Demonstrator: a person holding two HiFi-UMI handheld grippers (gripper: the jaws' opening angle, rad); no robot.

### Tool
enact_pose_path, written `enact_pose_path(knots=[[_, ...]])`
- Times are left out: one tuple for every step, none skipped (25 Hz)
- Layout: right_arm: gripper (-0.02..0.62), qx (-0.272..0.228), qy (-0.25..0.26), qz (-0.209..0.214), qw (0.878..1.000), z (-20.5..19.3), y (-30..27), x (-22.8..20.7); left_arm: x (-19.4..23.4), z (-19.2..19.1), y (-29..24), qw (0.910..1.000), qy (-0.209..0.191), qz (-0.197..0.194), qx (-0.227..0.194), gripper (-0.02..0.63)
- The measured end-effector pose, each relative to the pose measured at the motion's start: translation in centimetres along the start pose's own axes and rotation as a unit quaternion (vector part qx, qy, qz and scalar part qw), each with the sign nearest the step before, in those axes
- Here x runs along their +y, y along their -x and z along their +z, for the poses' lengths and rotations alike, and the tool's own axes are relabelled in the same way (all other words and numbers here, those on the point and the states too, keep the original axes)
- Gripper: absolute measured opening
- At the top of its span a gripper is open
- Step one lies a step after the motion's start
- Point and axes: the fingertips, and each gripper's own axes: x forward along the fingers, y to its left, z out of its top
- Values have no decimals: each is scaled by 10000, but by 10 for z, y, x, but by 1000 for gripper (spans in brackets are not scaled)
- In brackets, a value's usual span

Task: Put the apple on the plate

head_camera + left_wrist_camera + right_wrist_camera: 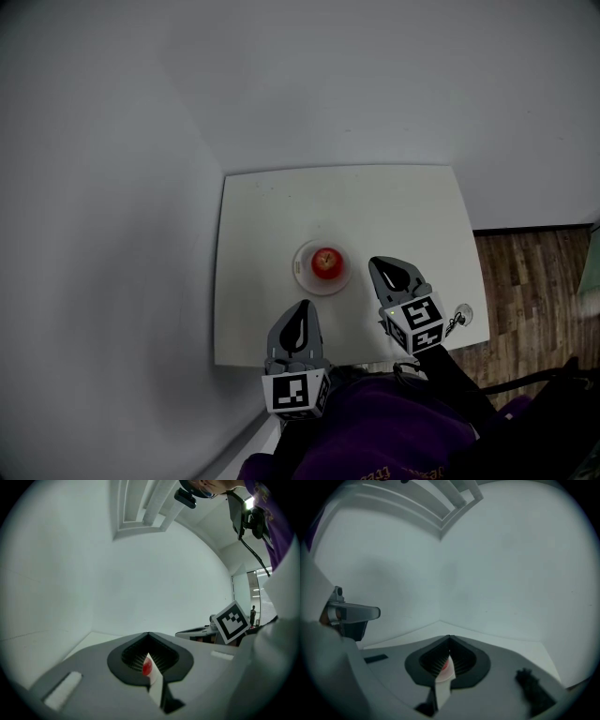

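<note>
A red apple [325, 262] sits upright on a small white plate [307, 279] near the middle of the white table [262, 216]. My left gripper [301, 309] hovers at the table's near edge, just short of the plate, jaws shut with nothing in them. My right gripper [380, 265] is to the right of the plate, a short way off it, also shut and empty. In the left gripper view a sliver of the apple [146, 667] shows through the slit behind the closed jaws; in the right gripper view the apple [446, 665] and plate [442, 678] show the same way.
The table stands in a corner of two pale walls [112, 187]. A small round object with a dark cord [461, 317] lies near the table's right edge. Wooden floor [525, 281] shows to the right. The person's purple sleeve [375, 431] fills the bottom.
</note>
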Motion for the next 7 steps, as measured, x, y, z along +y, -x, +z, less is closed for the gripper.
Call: enact_pose_path(knots=[[11, 22, -6, 9, 10000, 0, 0, 0, 0, 0, 0, 10000, 0, 2, 8, 6], [11, 10, -4, 14, 10000, 0, -1, 0, 0, 0, 0, 10000, 1, 4, 18, 6], [11, -14, 2, 16, 10000, 0, -1, 0, 0, -1, 0, 10000, -3, 4, 28, 6], [11, -29, 4, 18, 10000, -1, -2, 0, 1, -2, -1, 10000, -15, -3, 38, 6], [11, -35, 1, 21, 10000, -2, -3, 0, 1, -2, -1, 10000, -34, -16, 48, 6], [11, -37, -4, 23, 10000, -2, -3, 0, 1, -3, -1, 10000, -56, -30, 58, 6], [11, -39, -10, 25, 10000, -3, -4, 0, 1, -4, -2, 9999, -78, -45, 67, 6]])
